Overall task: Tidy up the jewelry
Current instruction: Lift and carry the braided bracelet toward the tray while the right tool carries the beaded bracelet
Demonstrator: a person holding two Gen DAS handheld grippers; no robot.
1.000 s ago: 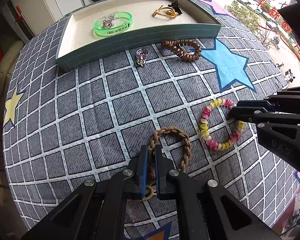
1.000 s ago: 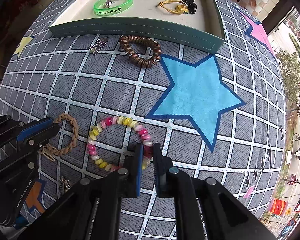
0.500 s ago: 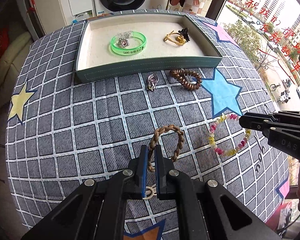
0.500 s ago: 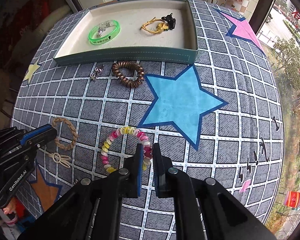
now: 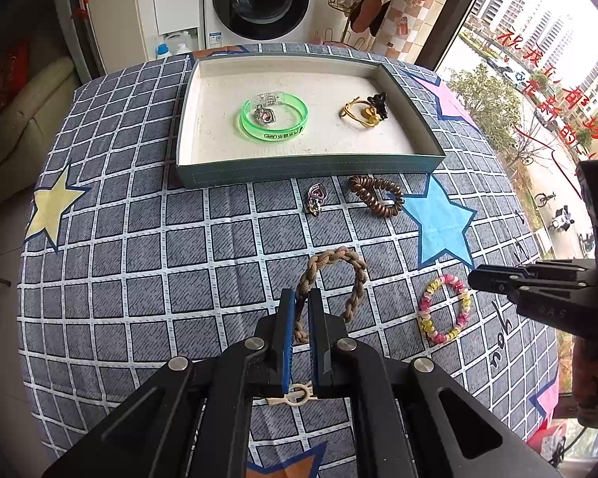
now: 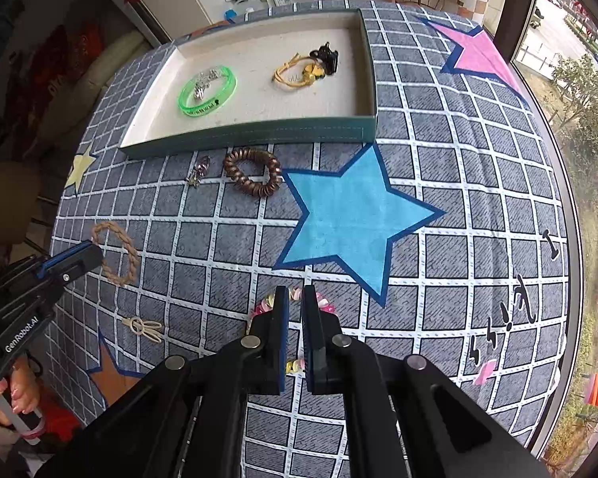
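Left wrist view shows your left gripper (image 5: 299, 298) clamped on the braided rope bracelet (image 5: 335, 279), the jaws nearly together with one side of the braid pinched between the blue pads; the rest of the loop hangs forward, clear of the checked tablecloth (image 5: 139, 239). Right wrist view shows your right gripper (image 6: 295, 302) likewise closed on the pink-and-yellow beaded bracelet (image 6: 323, 304), with beads visible at the tips and again further back between the fingers. Compared with a second ago, both bracelets have left the cloth: the table sits farther below in both views, and the small cream clasp (image 6: 141, 328) that lay by the braid is left behind on the fabric. Both picks therefore appear complete, and the carry stage is in hand. The teal tray (image 5: 311, 169) stands at the far side of the table and already holds a green bangle (image 5: 275, 119) with a charm inside it and a yellow cord piece (image 5: 358, 113) with a black clip. A coiled brown hair tie (image 5: 378, 195) and a small metal charm (image 5: 317, 199) lie just in front of the tray wall, still to be collected. Carry both loads over that wall before opening either gripper, and keep them apart so the loops do not tangle.
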